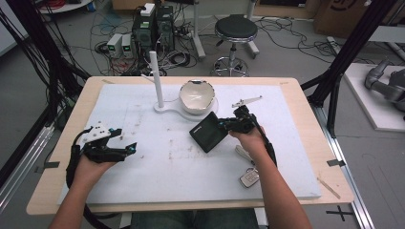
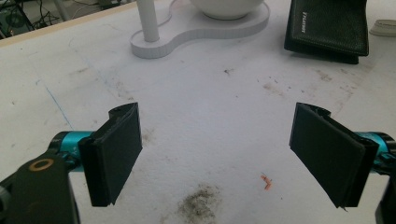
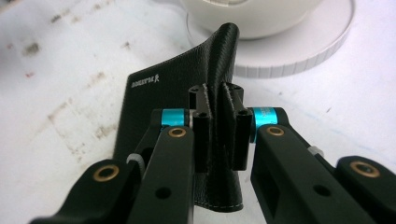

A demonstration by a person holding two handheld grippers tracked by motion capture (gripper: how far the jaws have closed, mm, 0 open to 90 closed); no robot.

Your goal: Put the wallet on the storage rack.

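A black leather wallet [image 1: 208,132] sits mid-table on the white mat [image 1: 157,167], just in front of the white bowl [image 1: 196,95]. My right gripper [image 1: 230,125] is shut on its right edge. In the right gripper view the jaws of the right gripper [image 3: 219,126] pinch a raised flap of the wallet [image 3: 154,98], and the bowl [image 3: 252,14] stands right behind. My left gripper [image 1: 125,139] rests at the mat's left side, open and holding nothing. In the left gripper view, the left gripper [image 2: 233,158] hangs over bare, stained mat, with the wallet [image 2: 327,28] far ahead to the right.
A white stand [image 1: 156,78] with an upright post shares a base [image 2: 201,28] with the bowl. A key fob [image 1: 249,177] lies near the front right of the mat, under my right forearm. Beyond the table are a stool [image 1: 235,31], computers and cables.
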